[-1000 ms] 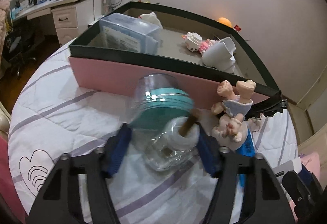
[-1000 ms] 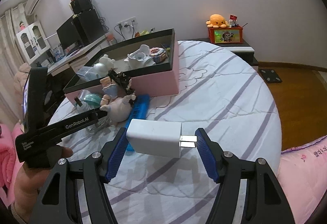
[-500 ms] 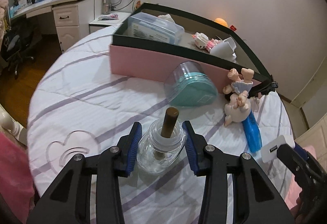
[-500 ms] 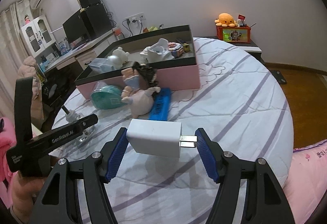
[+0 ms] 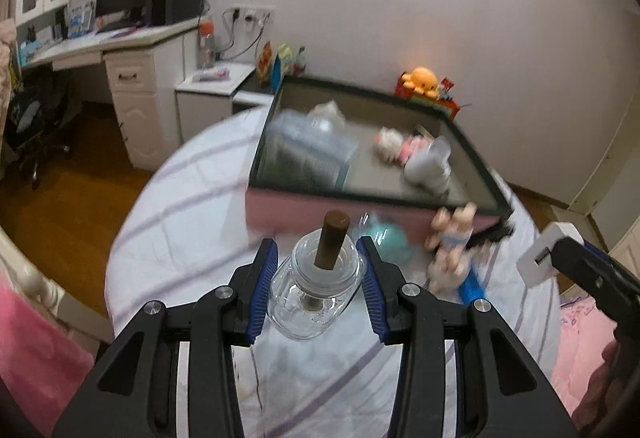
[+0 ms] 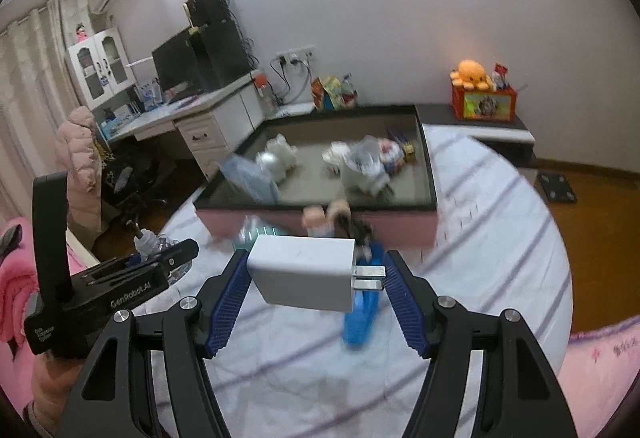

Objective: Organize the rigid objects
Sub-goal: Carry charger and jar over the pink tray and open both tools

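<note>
Item: my left gripper [image 5: 316,288] clamps glass bottle [image 5: 314,294] (brown wick upright); right gripper [image 6: 316,292] clamps white charger [image 6: 302,272].

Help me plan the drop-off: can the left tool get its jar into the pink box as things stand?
Probably yes. The left tool holds the jar above the bed, the box is open-topped, with bare floor between the toys.

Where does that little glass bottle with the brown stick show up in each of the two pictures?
Left wrist view: the glass bottle sits low in the centre, clamped between the left tongs.
Right wrist view: the same bottle is small at the left edge, poking out ahead of the other hand's tongs.
Shared landmark: the pink-sided box on the bed, behind the bottle in both.
</note>
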`<state>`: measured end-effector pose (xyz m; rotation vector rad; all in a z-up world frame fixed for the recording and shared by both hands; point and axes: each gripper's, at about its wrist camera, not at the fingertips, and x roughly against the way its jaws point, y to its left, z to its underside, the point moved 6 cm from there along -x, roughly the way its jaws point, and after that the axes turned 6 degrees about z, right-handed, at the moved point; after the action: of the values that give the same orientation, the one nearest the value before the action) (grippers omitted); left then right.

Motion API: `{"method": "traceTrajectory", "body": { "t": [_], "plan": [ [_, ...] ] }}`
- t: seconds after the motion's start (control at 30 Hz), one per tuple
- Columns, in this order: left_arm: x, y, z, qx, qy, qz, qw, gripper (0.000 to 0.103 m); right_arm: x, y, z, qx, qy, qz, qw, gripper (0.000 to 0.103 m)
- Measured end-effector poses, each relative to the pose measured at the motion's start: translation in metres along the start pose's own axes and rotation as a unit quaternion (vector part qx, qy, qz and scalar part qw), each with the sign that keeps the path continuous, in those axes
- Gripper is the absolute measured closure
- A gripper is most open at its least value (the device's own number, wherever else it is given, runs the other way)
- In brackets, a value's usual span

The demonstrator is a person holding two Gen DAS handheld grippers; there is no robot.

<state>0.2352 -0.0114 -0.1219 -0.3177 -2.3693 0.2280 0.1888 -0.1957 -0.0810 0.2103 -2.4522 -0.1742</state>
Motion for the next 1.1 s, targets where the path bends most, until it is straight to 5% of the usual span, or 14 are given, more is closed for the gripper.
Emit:
{"method": "traceTrajectory", "body": {
  "t": [0.3, 0.57, 0.83, 1.1],
  "plan": [
    [-0.013, -0.012, -0.075, -0.024, -0.041, 0.016, 0.9988, 0.062, -0.041, -0.008, -0.074, 0.018, -0.021, 0.008, 1.0, 0.035],
    [-0.064, -0.027, -0.128, -0.033, -0.037, 0.025, 0.9985, 0.062, -0.109, -0.033, -0.115, -0.006, 0.017, 0.005, 1.0, 0.035],
    [-0.138, -0.029, -0.159, -0.04, 0.002, 0.017, 0.999, 0.062, -0.182, -0.053, -0.131, -0.021, 0.082, 0.007, 0.996, 0.035],
    [-0.2, -0.029, -0.15, -0.042, 0.088, 0.02, 0.995, 0.06, -0.232, -0.066, -0.119, -0.035, 0.141, 0.015, 0.989, 0.035]
  ]
}}
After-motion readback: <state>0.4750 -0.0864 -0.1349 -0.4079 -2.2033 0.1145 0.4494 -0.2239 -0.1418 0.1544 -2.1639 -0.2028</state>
